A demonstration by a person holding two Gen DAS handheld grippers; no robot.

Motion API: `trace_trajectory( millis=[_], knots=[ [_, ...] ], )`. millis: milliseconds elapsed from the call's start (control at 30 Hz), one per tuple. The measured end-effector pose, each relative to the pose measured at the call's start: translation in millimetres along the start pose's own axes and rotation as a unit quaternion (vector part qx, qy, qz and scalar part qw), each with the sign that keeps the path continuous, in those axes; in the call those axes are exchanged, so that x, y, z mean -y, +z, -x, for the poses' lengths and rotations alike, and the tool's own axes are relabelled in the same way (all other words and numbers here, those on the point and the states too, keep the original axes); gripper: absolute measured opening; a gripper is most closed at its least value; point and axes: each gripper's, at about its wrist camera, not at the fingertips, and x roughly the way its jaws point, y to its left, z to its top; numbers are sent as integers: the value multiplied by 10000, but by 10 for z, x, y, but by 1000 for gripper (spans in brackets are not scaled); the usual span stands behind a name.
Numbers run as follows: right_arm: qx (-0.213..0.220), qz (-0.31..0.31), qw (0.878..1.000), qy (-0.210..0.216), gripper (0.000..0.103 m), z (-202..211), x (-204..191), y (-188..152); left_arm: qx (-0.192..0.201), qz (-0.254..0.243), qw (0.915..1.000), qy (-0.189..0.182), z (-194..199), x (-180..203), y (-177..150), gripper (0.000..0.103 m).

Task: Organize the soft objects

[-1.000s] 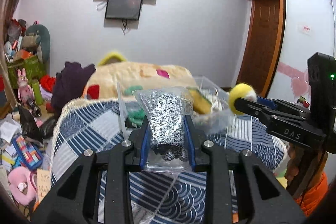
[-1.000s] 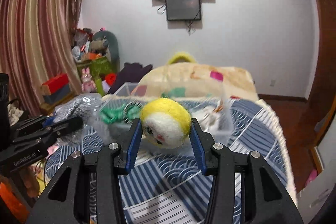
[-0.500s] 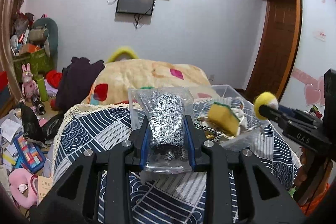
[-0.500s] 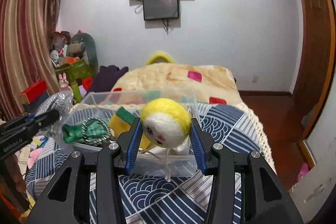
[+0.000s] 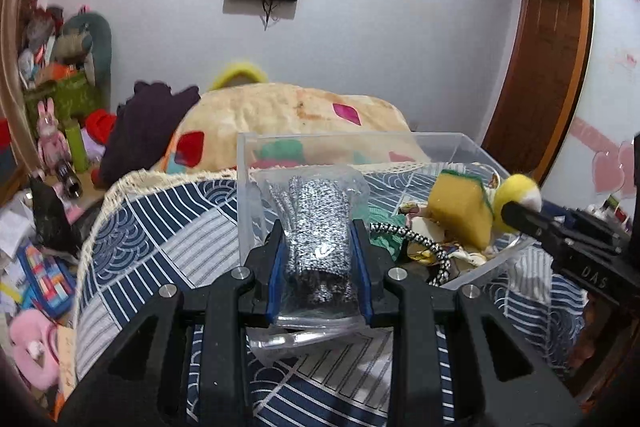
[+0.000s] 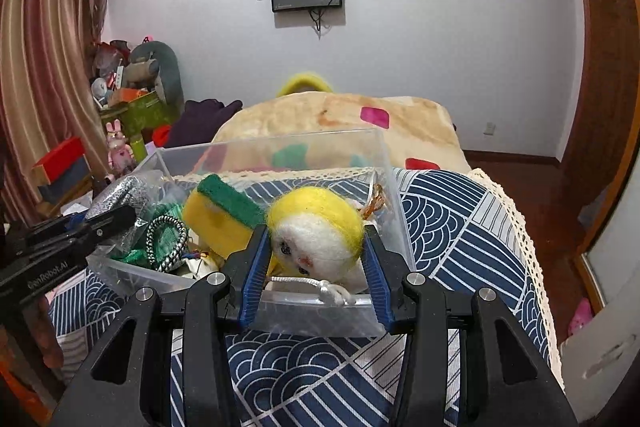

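Now: bagged gloves (image 5: pixel 318 227) clamped in left tool (image 5: pixel 319 251), felt ball (image 6: pixel 316 231) in right tool (image 6: pixel 315 263).

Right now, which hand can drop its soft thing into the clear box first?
Probably the right. The right gripper holds the yellow-and-white felt ball over the clear plastic box; the left gripper's bagged speckled knit sits nearer the wall.
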Motion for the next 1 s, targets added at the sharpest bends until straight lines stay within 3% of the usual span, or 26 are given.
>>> trace_trajectory(
  millis=[167, 233, 267, 333, 667, 867, 1000],
  knots=[
    [-16, 52, 10000, -22, 48, 31, 5, -3, -2, -176, 9998, 101, 35, 81, -37, 32],
    [19, 62, 10000, -59, 64, 76, 14, -9, -18, -160, 9998, 97, 61, 78, -48, 35],
    [56, 66, 9999, -93, 65, 86, 20, -5, -16, -150, 9999, 74, 79, 72, -47, 35],
    [111, 93, 9998, -109, 65, 134, 35, -8, -15, -138, 9999, 27, 127, 64, -65, 39],
    [485, 230, 9986, 35, 65, 476, -27, 47, 160, -52, 9998, -118, 447, 42, -91, 41],
    [926, 296, 9949, 269, 67, 778, -119, 98, 535, -75, 9984, -165, 795, 86, -39, 41],
    [1248, 343, 9910, 338, 73, 986, -187, 118, 788, -20, 9965, -293, 1052, 103, -3, 41]
  ],
)
